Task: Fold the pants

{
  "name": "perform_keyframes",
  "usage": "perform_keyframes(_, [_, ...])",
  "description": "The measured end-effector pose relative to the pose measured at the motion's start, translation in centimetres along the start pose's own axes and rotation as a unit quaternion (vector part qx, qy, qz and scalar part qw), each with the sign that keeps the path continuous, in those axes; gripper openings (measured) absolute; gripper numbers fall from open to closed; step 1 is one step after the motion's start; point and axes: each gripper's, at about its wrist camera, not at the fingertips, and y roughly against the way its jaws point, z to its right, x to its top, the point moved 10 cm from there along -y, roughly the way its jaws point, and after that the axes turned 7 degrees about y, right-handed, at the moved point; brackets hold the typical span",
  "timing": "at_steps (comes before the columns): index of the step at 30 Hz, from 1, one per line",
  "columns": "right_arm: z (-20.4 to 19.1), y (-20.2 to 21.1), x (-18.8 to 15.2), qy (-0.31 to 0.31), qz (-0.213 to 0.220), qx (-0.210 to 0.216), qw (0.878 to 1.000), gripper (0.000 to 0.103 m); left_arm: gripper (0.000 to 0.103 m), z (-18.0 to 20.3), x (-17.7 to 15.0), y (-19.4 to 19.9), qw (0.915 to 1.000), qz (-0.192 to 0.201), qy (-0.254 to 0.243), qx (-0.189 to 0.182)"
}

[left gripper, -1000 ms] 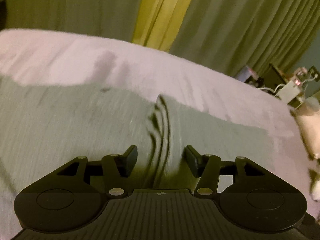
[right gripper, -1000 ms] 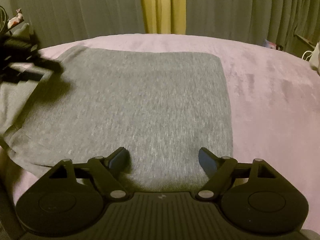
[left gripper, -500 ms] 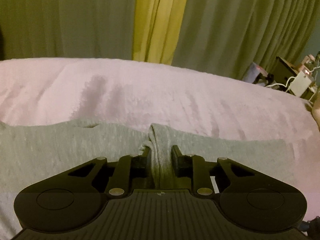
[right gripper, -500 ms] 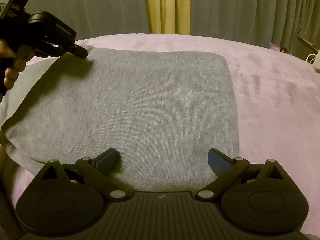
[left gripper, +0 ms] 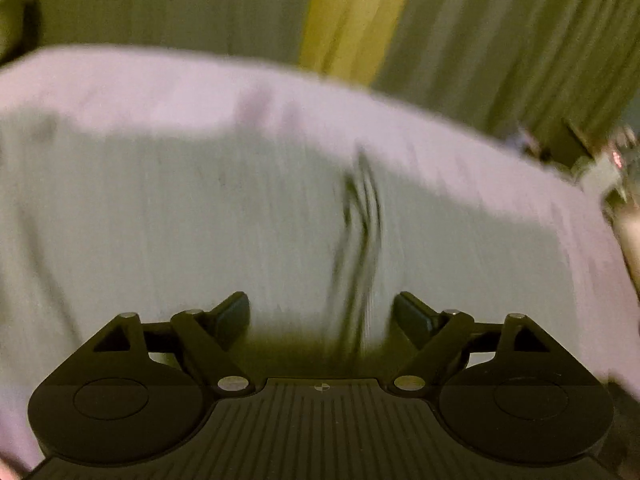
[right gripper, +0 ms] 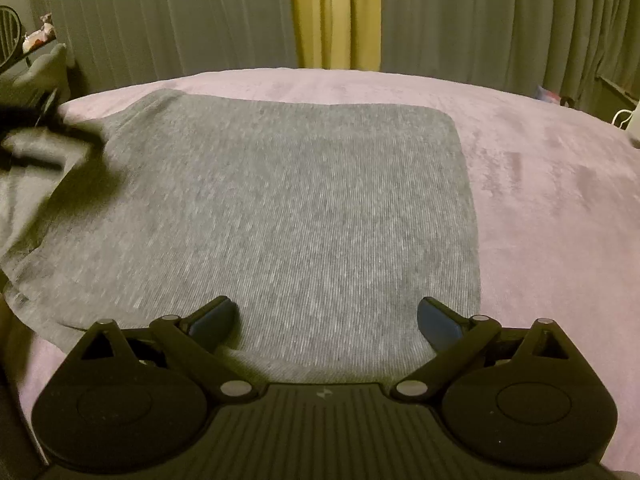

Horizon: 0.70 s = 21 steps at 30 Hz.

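Grey pants lie folded into a flat rectangle on a pink bed cover. My right gripper hovers open over their near edge, nothing between its fingers. The left wrist view is blurred by motion. There the pants spread wide, with a raised pleat running toward my left gripper. Its jaws are opening. The pleat's near end stands between the fingers, and neither pad presses on it. In the right wrist view the left gripper is a dark blur over the pants' far left corner.
Grey-green curtains with a yellow strip hang behind the bed. Small items and cables sit off the bed's right side. A chair and clutter stand at the far left.
Half a second ago my left gripper pinched the pleat of fabric; now it has let go, opened wide and is moving fast. My right jaws have widened slightly.
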Motion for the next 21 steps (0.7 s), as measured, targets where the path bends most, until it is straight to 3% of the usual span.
perform_keyframes(1, [0.0,0.0,0.0,0.000,0.000,0.000,1.000,0.099,0.086,-0.2,-1.4,-0.4,0.9995,-0.015,-0.021,0.016])
perform_keyframes(3, [0.0,0.0,-0.1,0.001,0.000,0.000,1.000,0.099,0.088,0.3,-3.3,-0.2,0.9939,-0.001,-0.090,0.063])
perform_keyframes(6, [0.0,0.0,-0.1,0.001,0.000,0.001,1.000,0.099,0.089,0.9,-3.8,0.6,0.9903,-0.012,-0.106,0.089])
perform_keyframes(10, [0.1,0.0,-0.2,-0.001,0.000,0.002,1.000,0.099,0.090,-1.0,-3.8,1.8,0.9964,-0.024,-0.033,0.075])
perform_keyframes(13, [0.2,0.1,-0.2,-0.003,0.000,0.003,1.000,0.099,0.089,-3.4,-2.9,3.7,0.9967,-0.004,0.034,0.073])
perform_keyframes(15, [0.2,0.1,-0.2,-0.004,0.000,0.003,1.000,0.099,0.088,-5.7,-1.7,5.6,0.9927,0.038,0.060,0.097])
perform_keyframes(18, [0.1,0.0,-0.2,-0.003,0.000,0.001,1.000,0.099,0.091,-9.7,0.3,9.2,0.9850,0.099,0.110,0.088])
perform_keyframes(21, [0.1,0.1,-0.1,-0.003,0.000,-0.001,1.000,0.099,0.096,-14.8,1.4,11.9,0.9673,0.156,0.166,0.112])
